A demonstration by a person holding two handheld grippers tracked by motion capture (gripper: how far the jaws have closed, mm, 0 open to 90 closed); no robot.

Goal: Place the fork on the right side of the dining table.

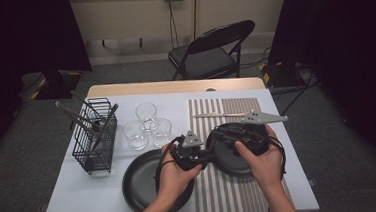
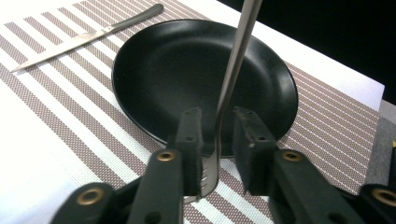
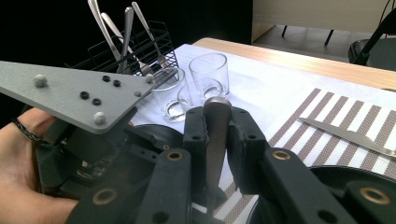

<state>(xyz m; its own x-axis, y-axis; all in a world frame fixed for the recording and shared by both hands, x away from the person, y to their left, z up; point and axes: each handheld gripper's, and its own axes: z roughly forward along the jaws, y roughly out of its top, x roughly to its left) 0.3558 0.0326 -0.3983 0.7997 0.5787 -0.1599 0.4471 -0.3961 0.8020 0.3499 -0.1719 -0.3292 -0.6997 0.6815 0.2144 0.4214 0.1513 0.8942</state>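
Fork [image 2: 232, 79]: handle end clamped in right gripper [image 3: 217, 122]; tine end between parted, non-pressing jaws of left gripper [image 2: 218, 122], black plate [image 2: 177, 65] beyond.

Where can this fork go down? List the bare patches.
Free: cloth at the near left corner, below the basket, beside the left plate; the near strip of mat below the right plate; cloth right of the mat. Crowded: the middle, with glasses and both plates; a knife lies along the mat's far end.

Steel fork [image 2: 232, 74], upright over black plate [image 2: 154, 70]
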